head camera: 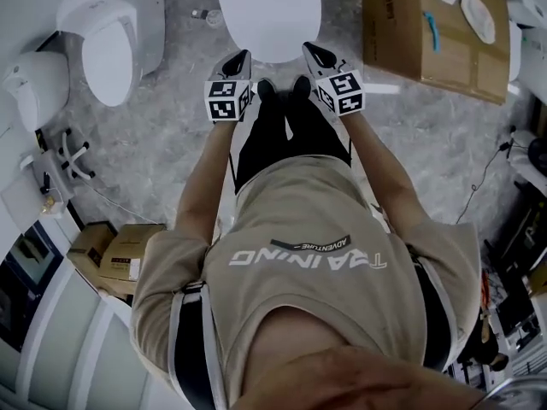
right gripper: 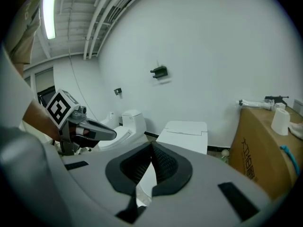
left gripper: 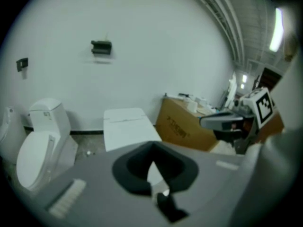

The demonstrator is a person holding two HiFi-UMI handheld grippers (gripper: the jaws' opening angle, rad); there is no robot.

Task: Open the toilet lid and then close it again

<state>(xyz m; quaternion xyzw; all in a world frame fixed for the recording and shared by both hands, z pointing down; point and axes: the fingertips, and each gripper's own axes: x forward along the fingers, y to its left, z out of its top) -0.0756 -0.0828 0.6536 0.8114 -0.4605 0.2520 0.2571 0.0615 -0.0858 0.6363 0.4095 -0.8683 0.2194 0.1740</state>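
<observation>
— How is the toilet lid [head camera: 267, 11] seen?
— White, smooth and lying shut, on the toilet that stands on the floor straight ahead of the person. Its far part is cut off by the head view's top edge.
— And the grippers?
— The left gripper [head camera: 240, 57] and right gripper [head camera: 313, 51] are held side by side at the lid's near rim, each clenched on nothing. Contact with the lid cannot be made out.
— What is added by the gripper views?
— The cistern [left gripper: 125, 126] against the wall is shown only there. The lid is mostly hidden behind the jaws. A second toilet [head camera: 109, 37] and a cardboard box [head camera: 427, 28] are seen to either side.
</observation>
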